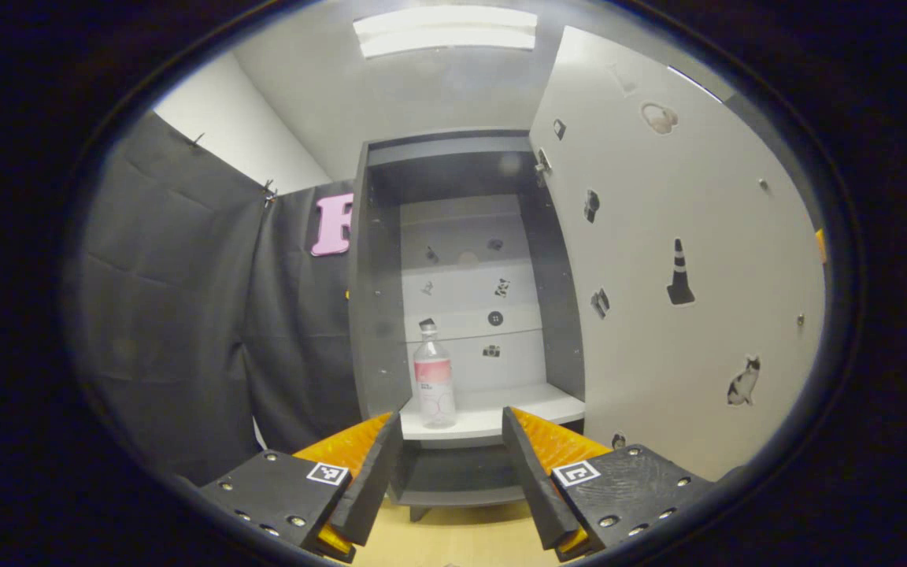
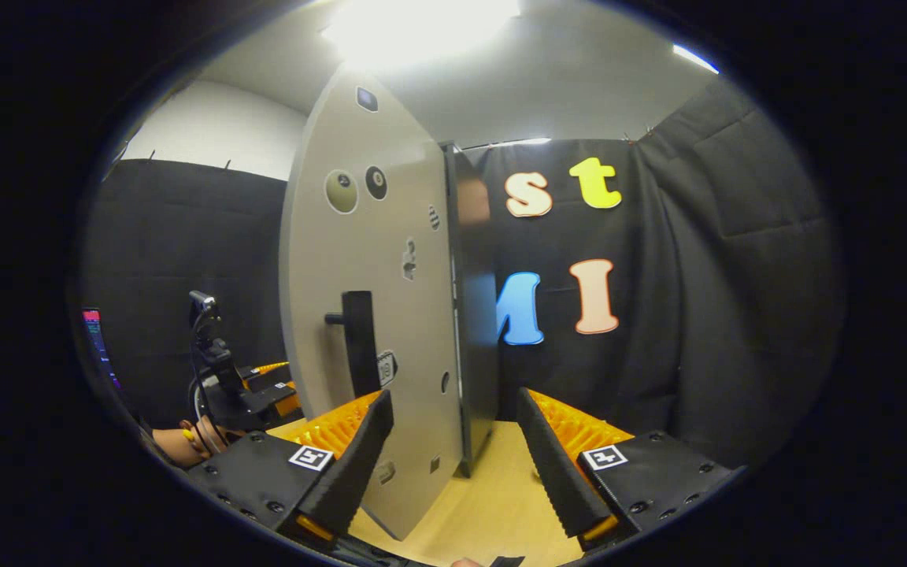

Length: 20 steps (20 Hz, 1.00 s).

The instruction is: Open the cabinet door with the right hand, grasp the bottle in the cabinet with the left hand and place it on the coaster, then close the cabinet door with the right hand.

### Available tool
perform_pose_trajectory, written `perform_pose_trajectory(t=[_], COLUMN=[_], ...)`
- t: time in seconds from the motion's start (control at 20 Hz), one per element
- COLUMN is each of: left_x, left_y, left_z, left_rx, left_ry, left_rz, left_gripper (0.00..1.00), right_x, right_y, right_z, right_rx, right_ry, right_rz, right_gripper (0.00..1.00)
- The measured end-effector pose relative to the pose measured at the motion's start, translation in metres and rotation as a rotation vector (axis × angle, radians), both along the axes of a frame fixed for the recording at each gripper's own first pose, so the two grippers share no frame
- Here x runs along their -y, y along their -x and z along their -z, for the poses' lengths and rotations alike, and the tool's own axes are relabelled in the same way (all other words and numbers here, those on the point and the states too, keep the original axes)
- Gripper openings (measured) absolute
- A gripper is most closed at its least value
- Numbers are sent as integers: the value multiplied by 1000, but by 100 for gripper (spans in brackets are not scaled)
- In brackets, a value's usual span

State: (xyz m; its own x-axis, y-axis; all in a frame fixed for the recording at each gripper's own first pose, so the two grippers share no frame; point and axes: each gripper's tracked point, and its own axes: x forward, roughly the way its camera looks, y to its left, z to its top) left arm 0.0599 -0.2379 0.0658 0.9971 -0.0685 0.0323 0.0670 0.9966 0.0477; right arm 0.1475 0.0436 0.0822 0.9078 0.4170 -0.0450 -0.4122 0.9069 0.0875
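Standing alone on its shelf, one bottle (image 1: pixel 434 378) faces the open cabinet door (image 1: pixel 682 260), both grippers' jaws released.

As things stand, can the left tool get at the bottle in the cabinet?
Probably yes. The cabinet door is swung wide, the left tool is open and faces the bottle, which stands alone on the white shelf.

Right tool (image 2: pixel 453 441) fingers spread apart, holding nothing. Pale grey cabinet door (image 2: pixel 375 299) swung open edge-on ahead, black bar handle (image 2: pixel 359 342) facing left. Left tool (image 2: pixel 264 386) beyond, near a wrist (image 2: pixel 186 442).
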Motion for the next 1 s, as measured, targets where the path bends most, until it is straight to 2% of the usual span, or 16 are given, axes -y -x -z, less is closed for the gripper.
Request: perform_pose_trajectory(t=[0.05,0.1,0.4,0.5,0.55,0.6,0.65,0.7,0.75,0.8,0.85,0.9,1.0], left_x=[-1,-2,-15,-20,-22,-23,-25,-26,-27,-29,-30,-30,-31], left_y=[-13,-28,-121,-149,-162,-176,-190,-203,-214,-222,-231,-240,-255], left_z=[0,4,1,1,3,5,9,14,19,24,26,30,38], left_rx=[-11,-27,-62,-71,-78,-84,-91,-99,-107,-113,-116,-117,-126], left_ry=[1,5,37,29,29,34,42,49,51,49,42,36,29], left_rz=[10,22,82,98,106,115,121,128,133,135,136,138,144], left_gripper=[77,77,77,77,79,79,77,77,77,77,77,78,76], right_x=[8,17,33,34,35,35,35,35,35,36,36,35,33], right_y=[-7,-13,-41,-48,-51,-56,-58,-61,-63,-67,-69,-71,-75], right_z=[3,7,31,42,47,52,56,60,62,65,66,68,72], right_rx=[2,-3,-48,-75,-90,-102,-113,-121,-127,-131,-134,-137,-144], right_ry=[7,12,32,33,31,27,23,19,17,16,17,17,16], right_rz=[53,101,268,309,326,343,358,373,389,405,419,432,454], right_gripper=[92,97,98,98,93,98,93,93,98,98,93,98,98])
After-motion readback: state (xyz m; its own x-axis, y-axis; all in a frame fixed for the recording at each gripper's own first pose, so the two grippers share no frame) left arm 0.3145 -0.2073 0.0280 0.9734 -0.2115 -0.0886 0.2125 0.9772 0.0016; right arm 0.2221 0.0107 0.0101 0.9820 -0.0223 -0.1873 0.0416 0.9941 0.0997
